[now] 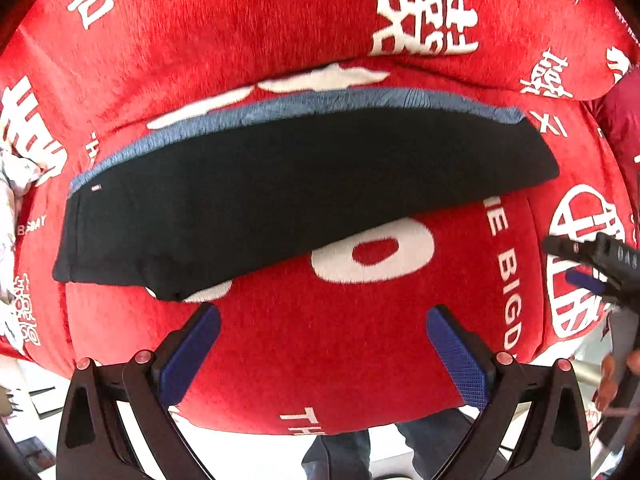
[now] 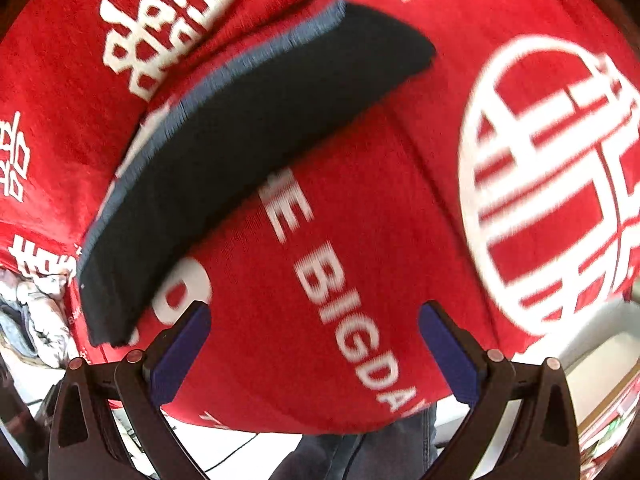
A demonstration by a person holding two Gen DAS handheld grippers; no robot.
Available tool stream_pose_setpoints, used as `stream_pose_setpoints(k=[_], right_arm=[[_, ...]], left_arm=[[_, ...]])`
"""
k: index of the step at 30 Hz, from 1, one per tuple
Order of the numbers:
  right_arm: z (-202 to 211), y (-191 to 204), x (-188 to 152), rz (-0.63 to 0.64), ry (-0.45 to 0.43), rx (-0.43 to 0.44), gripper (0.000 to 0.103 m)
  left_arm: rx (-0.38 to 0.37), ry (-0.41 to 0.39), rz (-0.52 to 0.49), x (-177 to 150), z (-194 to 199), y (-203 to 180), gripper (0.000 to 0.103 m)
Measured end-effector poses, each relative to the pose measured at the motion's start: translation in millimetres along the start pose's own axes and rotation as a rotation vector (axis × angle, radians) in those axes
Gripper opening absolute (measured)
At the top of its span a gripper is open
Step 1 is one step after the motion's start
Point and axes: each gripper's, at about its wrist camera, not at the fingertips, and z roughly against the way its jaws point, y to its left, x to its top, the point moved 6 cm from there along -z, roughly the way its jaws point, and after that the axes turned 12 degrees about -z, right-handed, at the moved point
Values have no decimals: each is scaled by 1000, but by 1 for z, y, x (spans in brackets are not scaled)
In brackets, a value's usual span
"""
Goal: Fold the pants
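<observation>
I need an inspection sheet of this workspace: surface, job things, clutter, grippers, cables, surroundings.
Surface: red cloth with white print.
Job's things: dark pants, folded into a long strip, blue-grey band along the far edge.
Clutter: pale crumpled fabric at the left edge.
Grippers: left gripper open, empty; right gripper open, empty; neither touches the pants.
Cables: thin dark cable on the floor.
Surroundings: person's legs below the edge.

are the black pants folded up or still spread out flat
Folded: the black pants lie as one narrow, layered strip on the red blanket, blue-grey edge stacked along the far side.
</observation>
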Motion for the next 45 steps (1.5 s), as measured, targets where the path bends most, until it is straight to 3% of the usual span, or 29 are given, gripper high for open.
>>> stream_pose_setpoints(k=[4, 9, 14, 24, 33, 37, 45], right_arm=[[0, 14, 20, 34, 5, 17, 103], [-6, 27, 21, 47, 24, 57, 103], [-13, 14, 20, -1, 47, 75, 103], [-13, -21, 49, -71, 32, 67, 103], [-14, -30, 57, -129, 24, 152, 103], [2, -42, 66, -174, -30, 199, 103], [17, -79, 81, -281, -92, 240, 103]], left_arm=[[36, 18, 28, 7, 0, 9, 103], [58, 40, 43, 12, 3, 15, 103], [75, 34, 7, 27, 7, 9, 103], [77, 37, -34, 53, 0, -10, 103], [49, 93, -76, 64, -31, -34, 103], [29, 127, -131, 72, -46, -53, 103], [59, 94, -261, 107, -52, -86, 103]])
